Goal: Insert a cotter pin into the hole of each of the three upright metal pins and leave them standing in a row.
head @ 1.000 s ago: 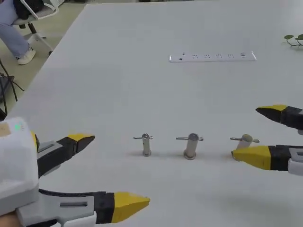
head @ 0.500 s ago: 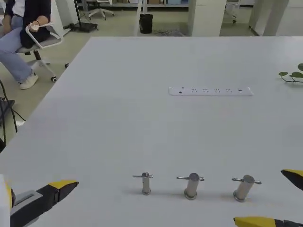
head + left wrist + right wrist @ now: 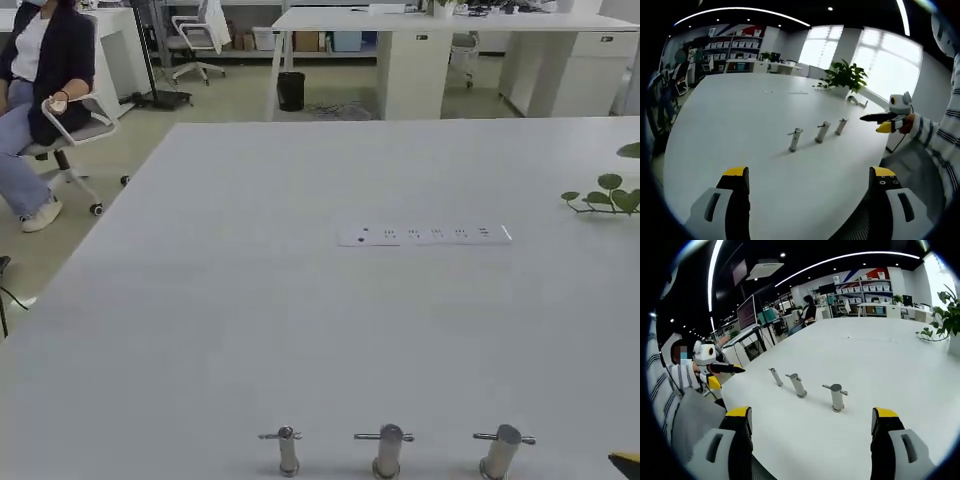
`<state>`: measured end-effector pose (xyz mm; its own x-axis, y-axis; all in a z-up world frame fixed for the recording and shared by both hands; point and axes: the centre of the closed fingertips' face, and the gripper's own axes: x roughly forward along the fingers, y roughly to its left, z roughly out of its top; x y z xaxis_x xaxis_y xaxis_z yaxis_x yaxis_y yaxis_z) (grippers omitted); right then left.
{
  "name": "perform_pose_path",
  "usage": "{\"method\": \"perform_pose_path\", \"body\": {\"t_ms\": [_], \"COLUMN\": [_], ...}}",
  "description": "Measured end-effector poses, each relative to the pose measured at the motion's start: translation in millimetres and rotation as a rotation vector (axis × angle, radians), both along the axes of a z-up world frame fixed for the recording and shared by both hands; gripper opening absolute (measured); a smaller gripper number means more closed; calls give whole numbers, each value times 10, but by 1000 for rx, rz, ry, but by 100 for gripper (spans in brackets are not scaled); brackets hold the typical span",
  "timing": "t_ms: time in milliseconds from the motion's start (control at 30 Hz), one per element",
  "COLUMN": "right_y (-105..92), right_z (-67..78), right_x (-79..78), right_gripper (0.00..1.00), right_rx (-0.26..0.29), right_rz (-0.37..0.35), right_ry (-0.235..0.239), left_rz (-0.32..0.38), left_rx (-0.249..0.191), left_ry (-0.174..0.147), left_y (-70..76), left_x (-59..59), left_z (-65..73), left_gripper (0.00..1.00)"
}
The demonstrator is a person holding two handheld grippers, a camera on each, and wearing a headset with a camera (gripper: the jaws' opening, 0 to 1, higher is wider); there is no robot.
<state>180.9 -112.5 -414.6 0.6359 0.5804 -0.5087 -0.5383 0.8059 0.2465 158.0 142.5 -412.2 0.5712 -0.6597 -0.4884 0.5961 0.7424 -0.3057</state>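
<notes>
Tools: your left tool [image 3: 809, 172] and right tool [image 3: 812, 414], both released. Head view, 6 o'clock: three upright metal pins [image 3: 386, 458] in a row, each crossed by a cotter pin [image 3: 368, 437].

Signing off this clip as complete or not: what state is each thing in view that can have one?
Left metal pin: upright, cotter pin through it.
Middle metal pin: upright, cotter pin through it.
Right metal pin: upright, cotter pin through it.
Left tool: open, holding nothing.
Right tool: open, holding nothing.
Power strip: lying flat.
</notes>
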Motion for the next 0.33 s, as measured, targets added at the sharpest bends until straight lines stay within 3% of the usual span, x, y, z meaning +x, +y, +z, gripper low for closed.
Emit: {"method": "perform_pose_path", "body": {"t_ms": [333], "right_y": [0], "right_z": [-43], "right_x": [-69], "right_gripper": [98], "right_rx": [6], "right_rz": [3], "right_ry": [34], "left_rz": [73], "left_rx": [4], "left_ry": [7], "left_y": [67], "left_x": [45], "left_z": [-69], "left_gripper": [99]}}
